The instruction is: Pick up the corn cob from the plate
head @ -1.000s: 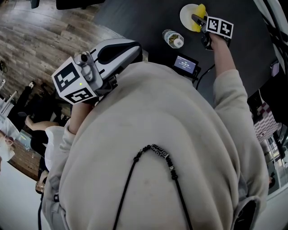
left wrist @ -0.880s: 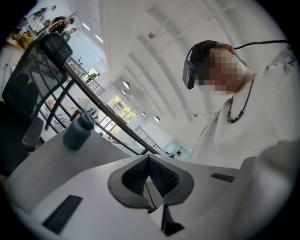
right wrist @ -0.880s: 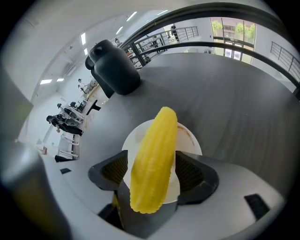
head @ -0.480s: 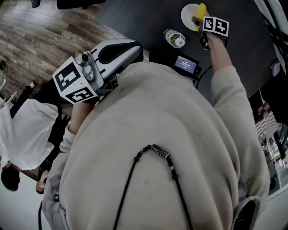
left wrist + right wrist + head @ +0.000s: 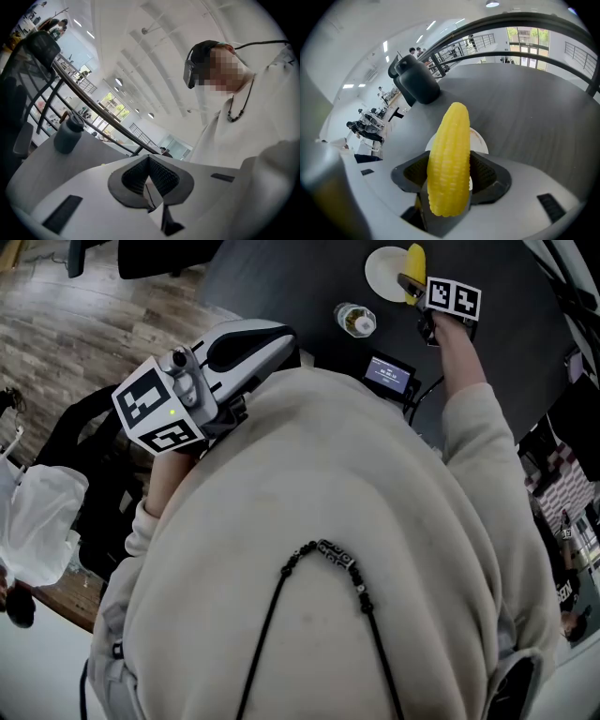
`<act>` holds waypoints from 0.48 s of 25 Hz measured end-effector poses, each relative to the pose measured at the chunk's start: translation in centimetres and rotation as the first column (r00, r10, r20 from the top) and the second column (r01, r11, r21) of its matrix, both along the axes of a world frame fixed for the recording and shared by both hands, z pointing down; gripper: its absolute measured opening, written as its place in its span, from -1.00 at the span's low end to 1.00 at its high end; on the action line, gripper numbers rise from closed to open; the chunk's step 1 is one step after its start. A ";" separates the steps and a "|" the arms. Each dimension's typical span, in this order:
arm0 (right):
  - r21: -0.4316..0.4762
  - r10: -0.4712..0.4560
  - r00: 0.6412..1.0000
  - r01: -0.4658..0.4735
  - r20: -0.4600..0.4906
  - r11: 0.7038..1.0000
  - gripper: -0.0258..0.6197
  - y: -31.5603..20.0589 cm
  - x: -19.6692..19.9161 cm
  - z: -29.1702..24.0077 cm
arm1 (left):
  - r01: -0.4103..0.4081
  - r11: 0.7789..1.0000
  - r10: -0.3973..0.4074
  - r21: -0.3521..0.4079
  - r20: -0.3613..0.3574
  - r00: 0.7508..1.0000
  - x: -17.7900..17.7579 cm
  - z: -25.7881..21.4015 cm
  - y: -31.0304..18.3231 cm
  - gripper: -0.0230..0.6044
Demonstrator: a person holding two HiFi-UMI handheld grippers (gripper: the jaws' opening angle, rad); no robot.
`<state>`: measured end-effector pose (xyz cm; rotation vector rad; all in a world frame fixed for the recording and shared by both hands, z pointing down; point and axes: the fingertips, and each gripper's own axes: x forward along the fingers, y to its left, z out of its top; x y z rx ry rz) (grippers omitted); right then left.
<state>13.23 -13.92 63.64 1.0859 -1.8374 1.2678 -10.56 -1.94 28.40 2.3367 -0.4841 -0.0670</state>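
Right gripper (image 5: 410, 282) pitched down over the dark table (image 5: 506, 343), jaws closing on the yellow corn cob (image 5: 449, 159), one pad against each flank of the cob. The cob sits at the right edge of the white plate (image 5: 380, 273); cannot tell whether it is clear of it. Left gripper (image 5: 149, 176) held level near the chest, jaws together, nothing between them.

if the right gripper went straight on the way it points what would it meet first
Probably the round white plate, beyond the yellow corn cob held in the right gripper, whose jaws are closing; depth unclear.
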 end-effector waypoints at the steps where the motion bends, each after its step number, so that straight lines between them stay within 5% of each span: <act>1: 0.018 0.004 1.000 -0.004 0.010 1.000 -0.11 -0.1 0.2 -0.9 | -0.015 1.000 0.015 0.006 -0.001 1.000 0.4 -0.2 -0.1 -0.92; 12: 0.223 0.117 0.990 -0.130 0.073 0.966 -0.11 2.5 7.1 -11.8 | -0.278 0.956 0.282 0.088 -0.027 0.959 6.8 -2.6 -0.9 -0.92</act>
